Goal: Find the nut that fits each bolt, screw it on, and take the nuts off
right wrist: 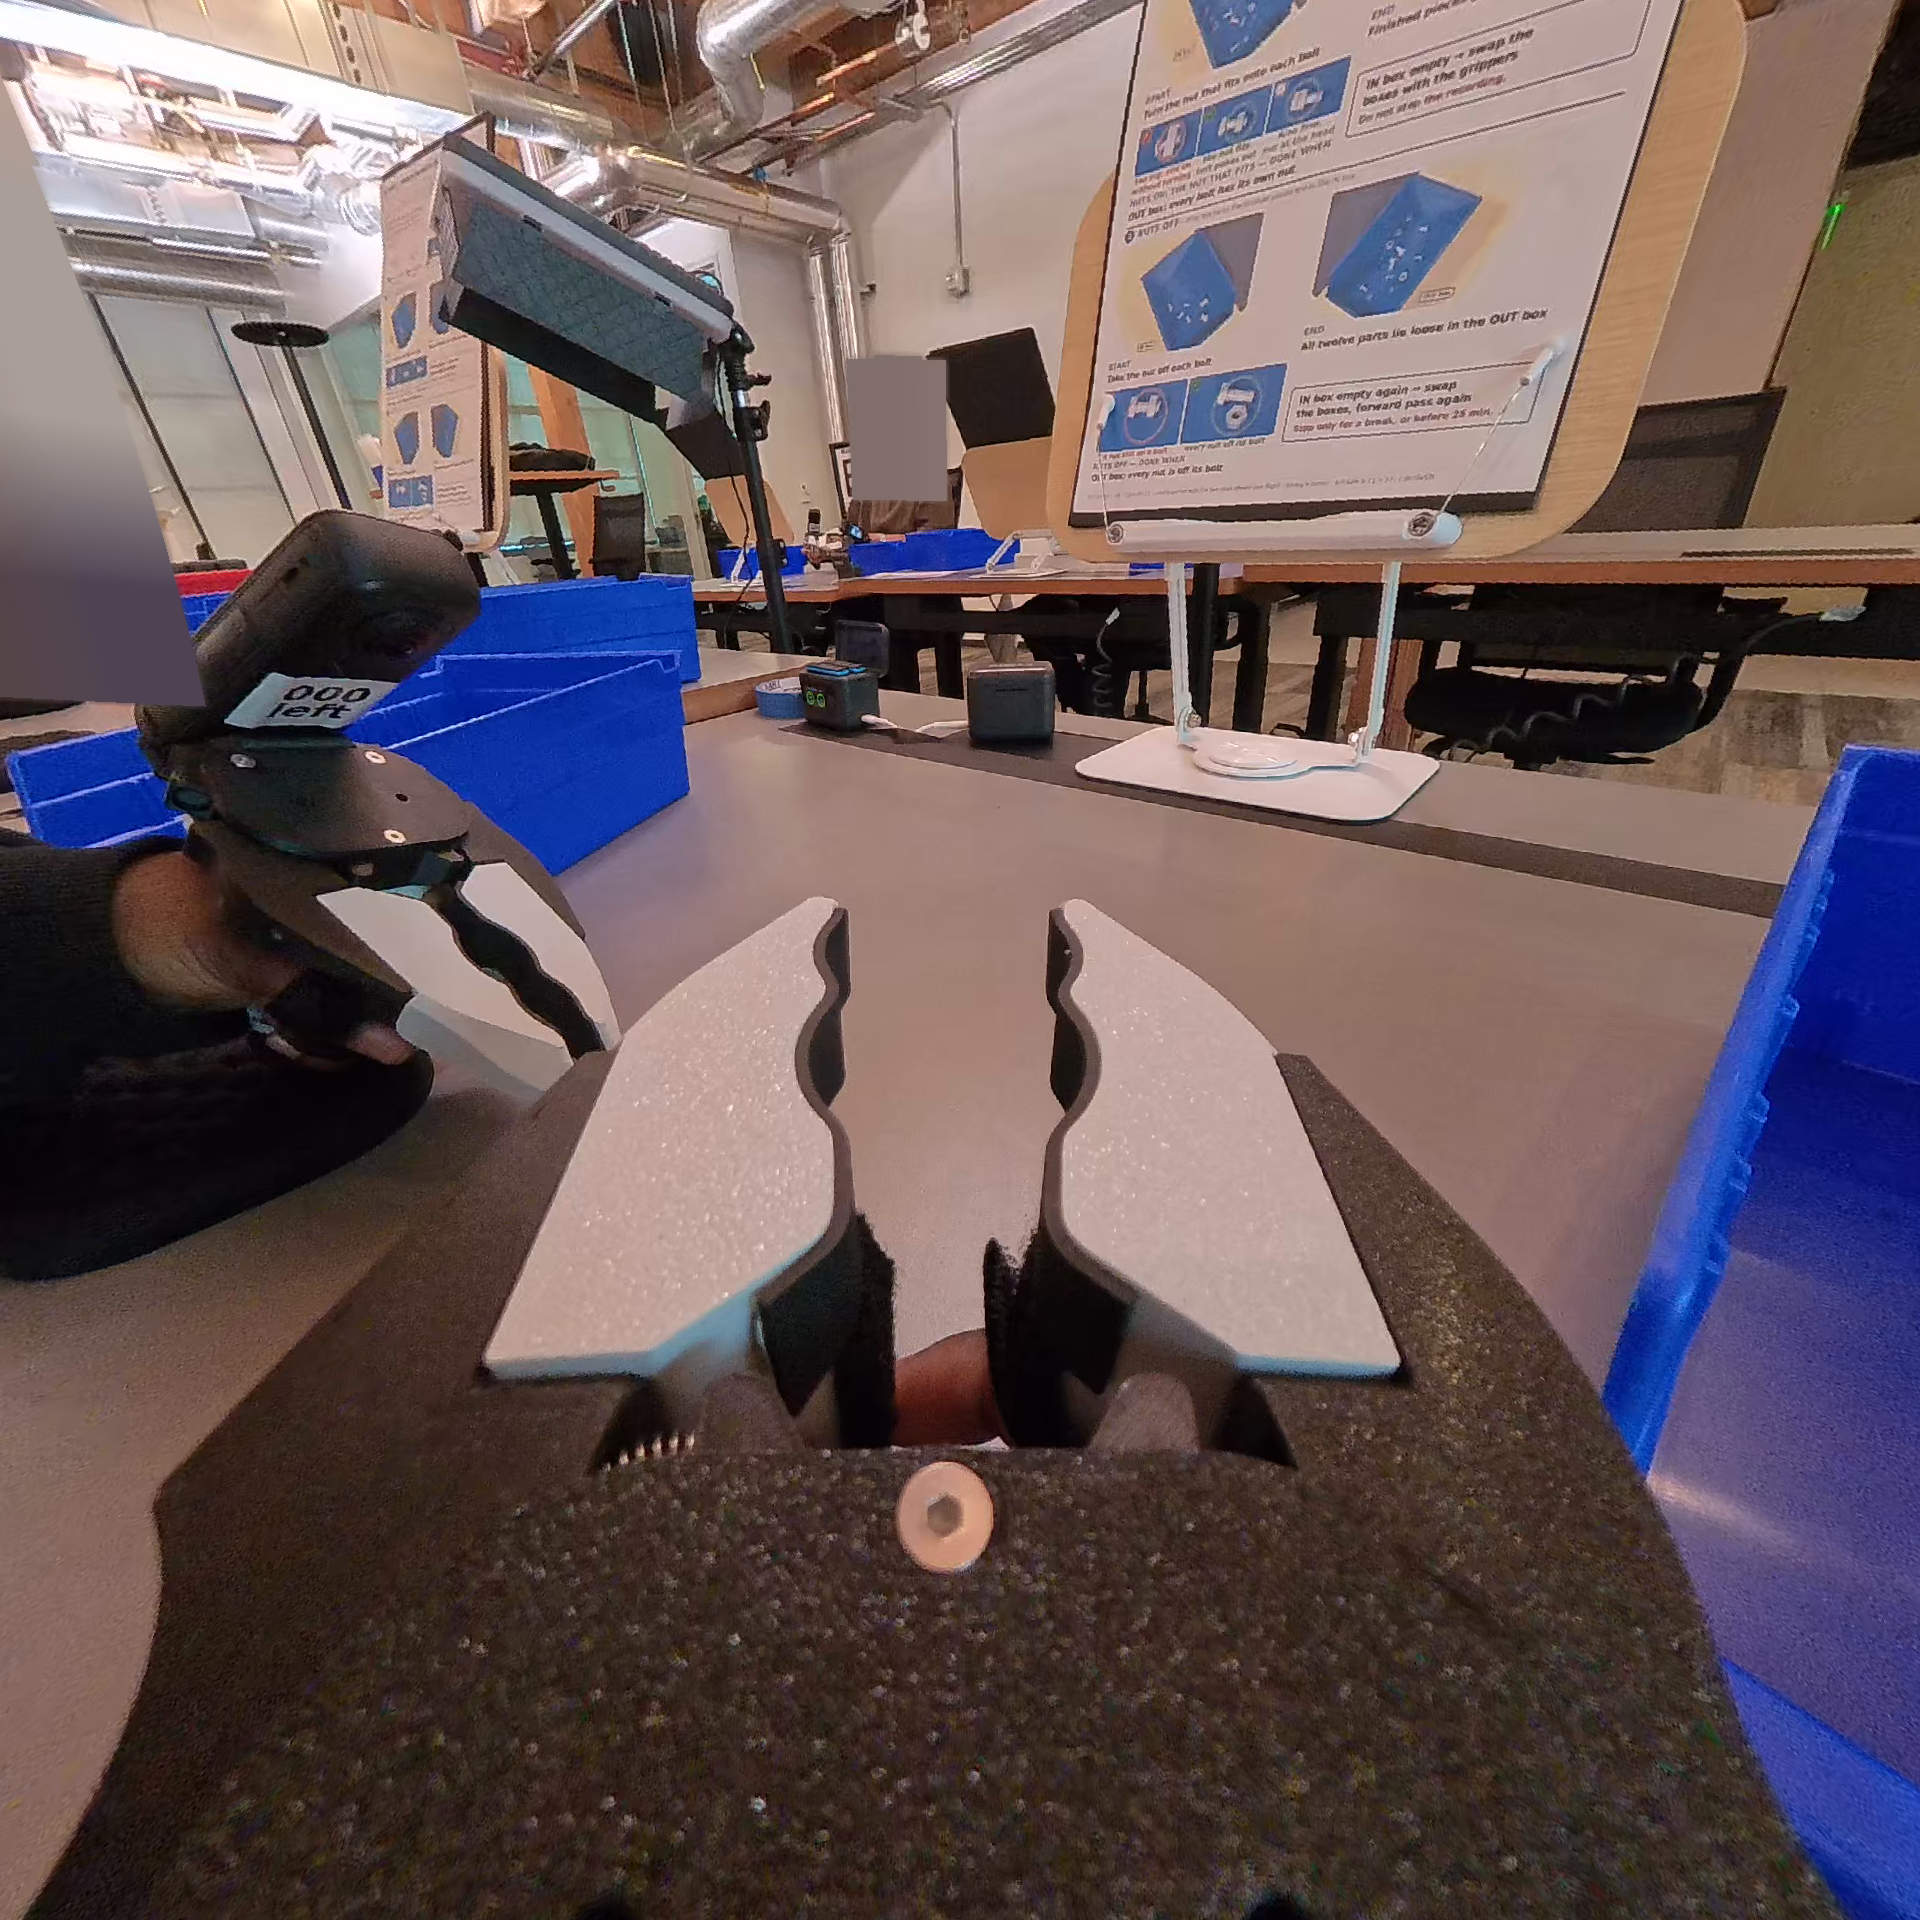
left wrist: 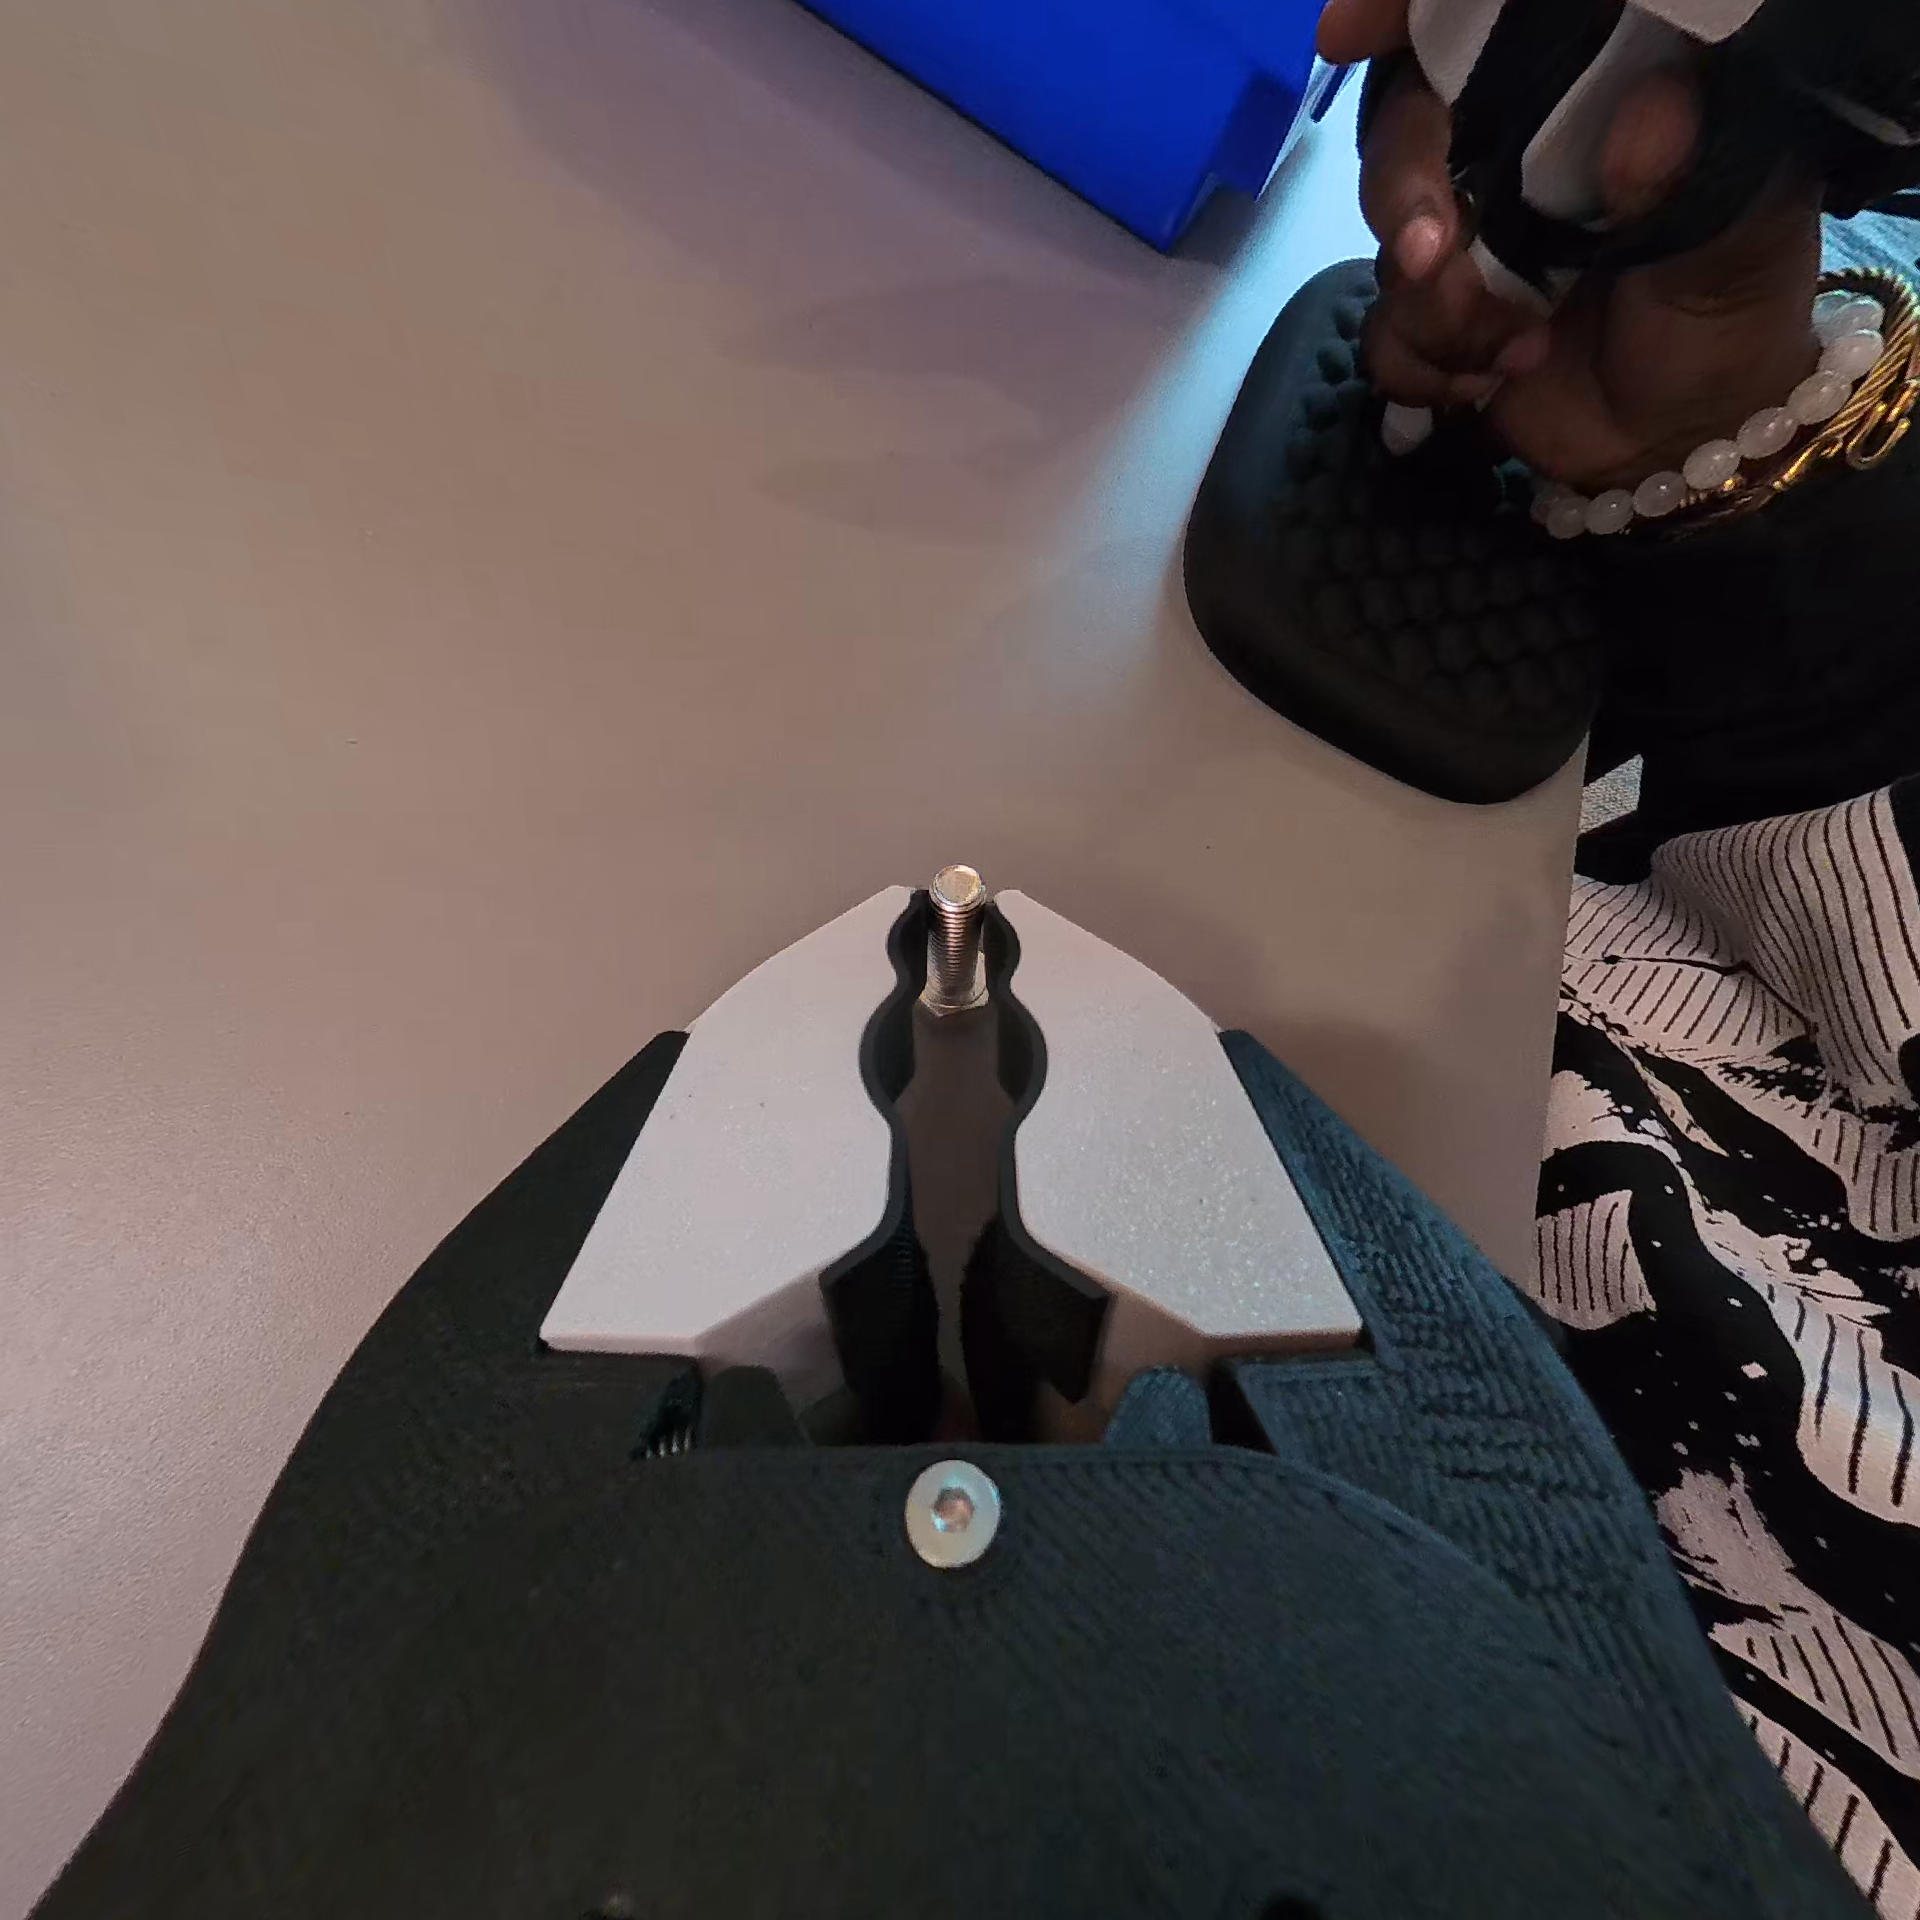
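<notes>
- The left gripper (left wrist: pixel 958 902) is nearly closed and pinches a silver bolt (left wrist: pixel 954 951); the threaded end sticks out past the fingertips, the hex head sits between the pads.
- It hangs above the grey worktop (left wrist: pixel 468 571), near the front edge, beside a black wrist rest (left wrist: pixel 1382 623).
- The right gripper (right wrist: pixel 945 925) is spread wide, with nothing between its white fingers (right wrist: pixel 727 1091).
- A blue bin (right wrist: pixel 1787 1143) stands at the worktop's right edge.

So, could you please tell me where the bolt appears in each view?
Left wrist view: bolt centre, clamped between the left gripper tips.
Right wrist view: not visible; the left gripper is at the left edge.
Shared landmark: the blue bin.
</notes>
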A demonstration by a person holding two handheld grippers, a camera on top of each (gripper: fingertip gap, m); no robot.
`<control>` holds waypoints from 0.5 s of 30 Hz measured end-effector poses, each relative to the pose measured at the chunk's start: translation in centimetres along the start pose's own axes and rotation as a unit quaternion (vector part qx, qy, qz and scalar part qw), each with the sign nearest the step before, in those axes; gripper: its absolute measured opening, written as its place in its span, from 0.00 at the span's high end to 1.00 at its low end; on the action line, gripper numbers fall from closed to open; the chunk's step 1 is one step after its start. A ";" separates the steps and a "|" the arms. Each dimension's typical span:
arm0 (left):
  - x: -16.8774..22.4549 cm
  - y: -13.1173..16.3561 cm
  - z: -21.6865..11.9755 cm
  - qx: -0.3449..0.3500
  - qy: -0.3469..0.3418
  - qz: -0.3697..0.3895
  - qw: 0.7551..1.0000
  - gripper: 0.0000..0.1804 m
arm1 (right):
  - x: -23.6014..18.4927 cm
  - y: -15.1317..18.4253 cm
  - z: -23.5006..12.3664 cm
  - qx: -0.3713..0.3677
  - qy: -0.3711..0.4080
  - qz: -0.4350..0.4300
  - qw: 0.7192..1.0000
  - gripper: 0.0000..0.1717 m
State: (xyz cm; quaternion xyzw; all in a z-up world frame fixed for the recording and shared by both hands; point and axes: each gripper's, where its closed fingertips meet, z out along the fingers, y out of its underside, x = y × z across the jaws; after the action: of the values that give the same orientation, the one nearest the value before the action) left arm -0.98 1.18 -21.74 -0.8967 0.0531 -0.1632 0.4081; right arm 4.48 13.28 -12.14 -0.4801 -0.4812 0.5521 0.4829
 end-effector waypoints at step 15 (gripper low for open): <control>0.6 -0.1 -0.5 0.004 0.002 0.027 1.000 0.85 | 0.0 0.0 0.0 0.001 0.001 0.001 1.000 0.79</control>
State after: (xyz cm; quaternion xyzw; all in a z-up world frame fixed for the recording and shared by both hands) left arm -0.58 0.77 -21.19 -0.8928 0.0773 -0.1542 0.4162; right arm 4.52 13.31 -12.12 -0.4805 -0.4798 0.5527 0.4832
